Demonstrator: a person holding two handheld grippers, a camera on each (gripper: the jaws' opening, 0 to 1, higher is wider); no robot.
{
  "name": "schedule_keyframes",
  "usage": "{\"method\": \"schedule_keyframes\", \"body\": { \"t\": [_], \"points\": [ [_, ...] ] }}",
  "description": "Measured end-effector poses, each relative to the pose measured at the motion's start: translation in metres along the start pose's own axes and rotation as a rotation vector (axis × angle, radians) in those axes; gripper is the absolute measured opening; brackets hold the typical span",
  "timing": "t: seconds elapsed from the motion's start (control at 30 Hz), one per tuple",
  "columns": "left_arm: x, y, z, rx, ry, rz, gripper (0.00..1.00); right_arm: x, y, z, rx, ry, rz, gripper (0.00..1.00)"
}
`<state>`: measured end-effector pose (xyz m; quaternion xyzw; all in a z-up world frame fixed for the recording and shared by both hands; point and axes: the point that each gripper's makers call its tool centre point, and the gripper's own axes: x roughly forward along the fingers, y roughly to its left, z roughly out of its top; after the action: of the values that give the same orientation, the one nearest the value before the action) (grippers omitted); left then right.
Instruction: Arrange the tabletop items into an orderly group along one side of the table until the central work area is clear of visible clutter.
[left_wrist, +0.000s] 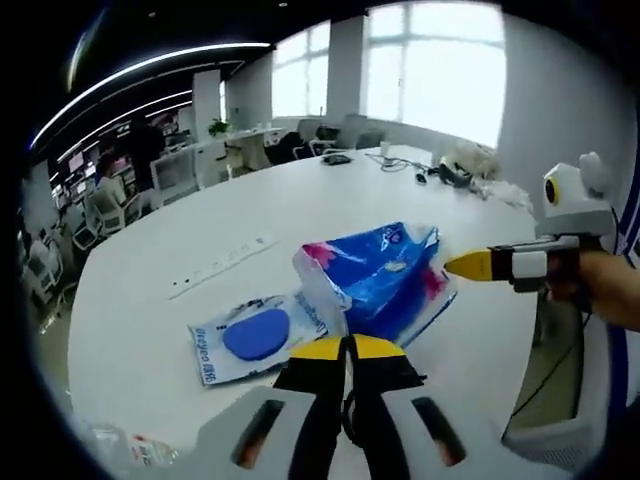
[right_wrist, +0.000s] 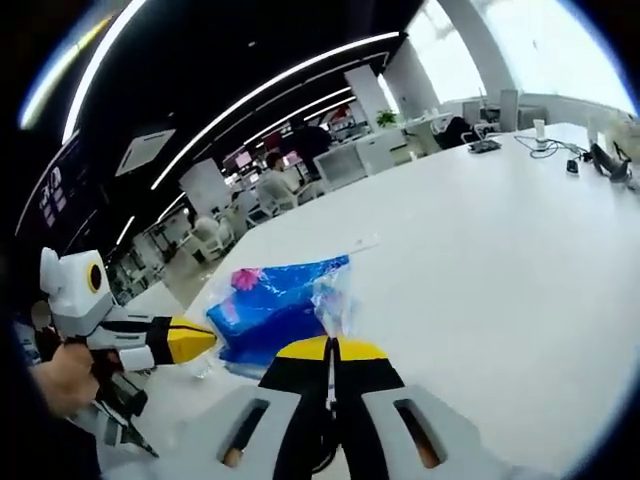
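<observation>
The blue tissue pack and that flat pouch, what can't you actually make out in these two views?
- Left tool: jaws closed at the blue tissue pack; whether they pinch the wrapper is hidden by the jaws.
- Right tool: same doubt, its jaws cover the pack edge.
- Flat pouch: print too small to read in the left gripper view.
- Items at the table's far end: too small.
</observation>
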<state>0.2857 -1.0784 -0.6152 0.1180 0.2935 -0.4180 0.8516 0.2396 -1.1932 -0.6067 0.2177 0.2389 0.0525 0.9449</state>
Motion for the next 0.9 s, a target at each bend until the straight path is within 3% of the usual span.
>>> {"method": "schedule_keyframes", "body": {
  "t": [0.47, 0.73, 0.9],
  "points": [
    [0.043, -0.020, 0.002, 0.012, 0.080, -0.012, 0.02, 0.012, -0.048, 0.001, 0.019, 0.031, 0.008, 0.00],
    [0.066, -0.042, -0.014, 0.038, 0.148, -0.037, 0.03, 0.021, -0.076, 0.001, 0.033, 0.040, -0.002, 0.00],
    [0.082, -0.046, -0.023, 0.003, 0.177, -0.043, 0.03, 0.028, -0.090, -0.005, 0.038, 0.058, -0.005, 0.00]
  ]
}}
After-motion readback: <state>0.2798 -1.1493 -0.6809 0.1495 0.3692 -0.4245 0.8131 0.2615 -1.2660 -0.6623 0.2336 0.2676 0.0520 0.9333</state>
